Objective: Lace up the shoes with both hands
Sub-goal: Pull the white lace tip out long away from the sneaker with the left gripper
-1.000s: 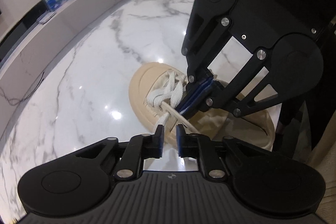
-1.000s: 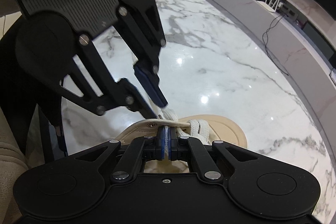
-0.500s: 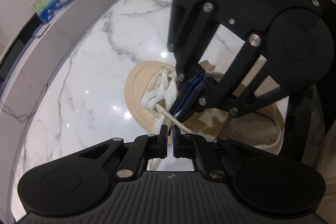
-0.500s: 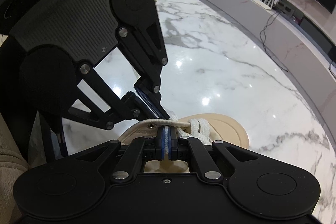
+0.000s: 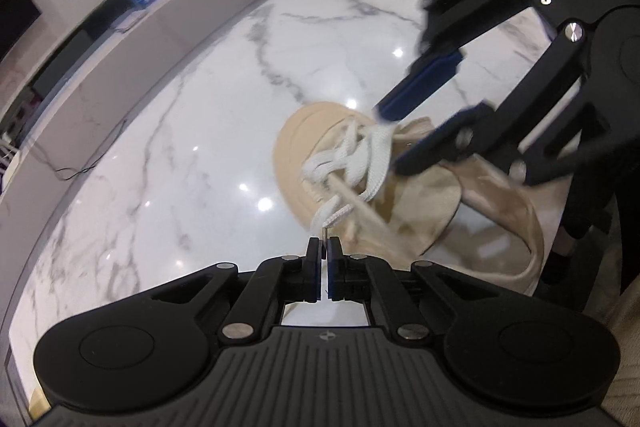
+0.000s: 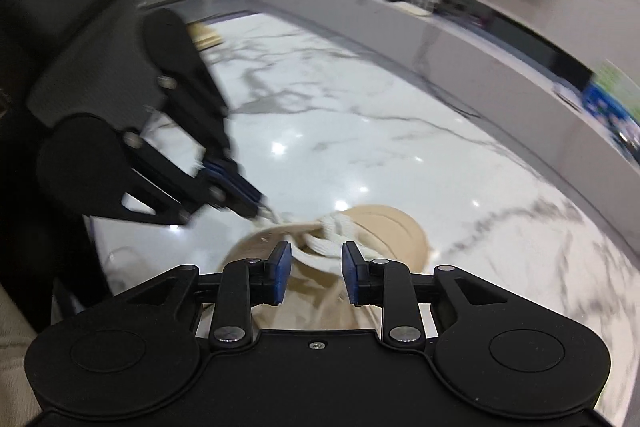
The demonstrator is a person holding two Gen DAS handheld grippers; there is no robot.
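Left wrist: left claw (image 5: pixel 324 247) pinches the lace tip (image 5: pixel 325 227); right claw (image 6: pixel 313 269) is opening, empty.

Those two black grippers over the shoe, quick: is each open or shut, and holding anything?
Left gripper: jaws shut on the stiff tip of the white shoelace.
Right gripper: jaws opening, nothing pressed between them, over the beige canvas shoe.
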